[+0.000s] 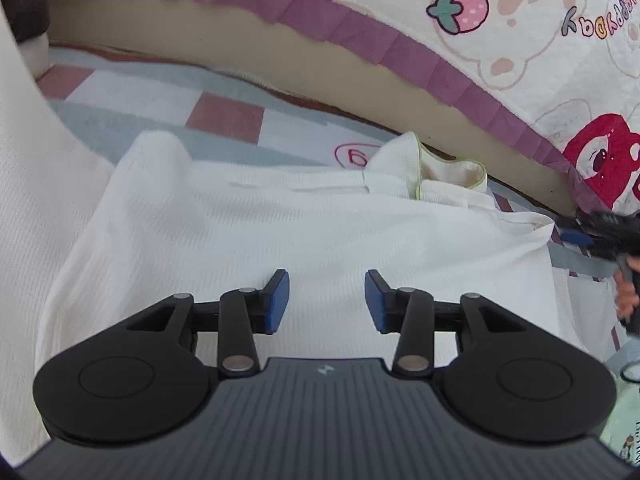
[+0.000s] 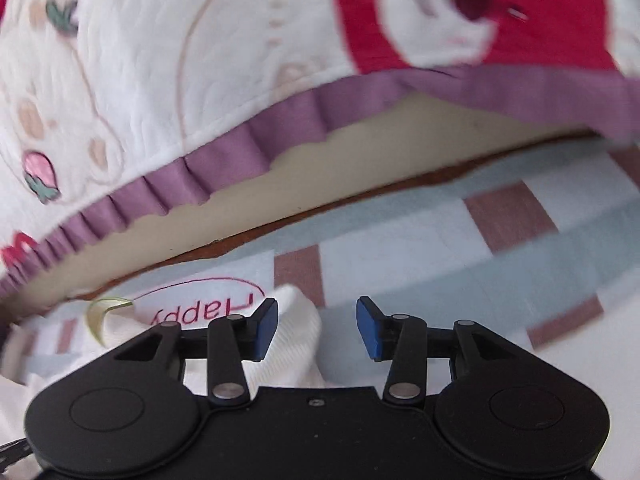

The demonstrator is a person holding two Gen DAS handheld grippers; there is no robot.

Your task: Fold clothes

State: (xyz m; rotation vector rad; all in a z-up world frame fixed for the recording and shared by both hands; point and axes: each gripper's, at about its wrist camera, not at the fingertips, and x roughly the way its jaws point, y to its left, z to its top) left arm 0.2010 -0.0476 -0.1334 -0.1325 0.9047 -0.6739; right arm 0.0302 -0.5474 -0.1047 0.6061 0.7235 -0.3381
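Left hand-held gripper (image 1: 326, 296) open above white garment (image 1: 240, 232).

Left gripper (image 1: 327, 294) tilts downward, jaws apart with nothing pinched between the blue pads. Right gripper (image 2: 317, 328) is also angled down, jaws parted and gripping nothing, pretty blurry from the left view.

A checked sheet (image 1: 224, 116) in grey, white and dull red squares covered the bed surface, with a red "Happy" oval (image 2: 200, 304) printed on it. Behind lay a cream quilt (image 1: 532, 40) with bears, strawberries and a purple ruffled edge (image 1: 360, 28), over a beige mattress side (image 1: 200, 40).
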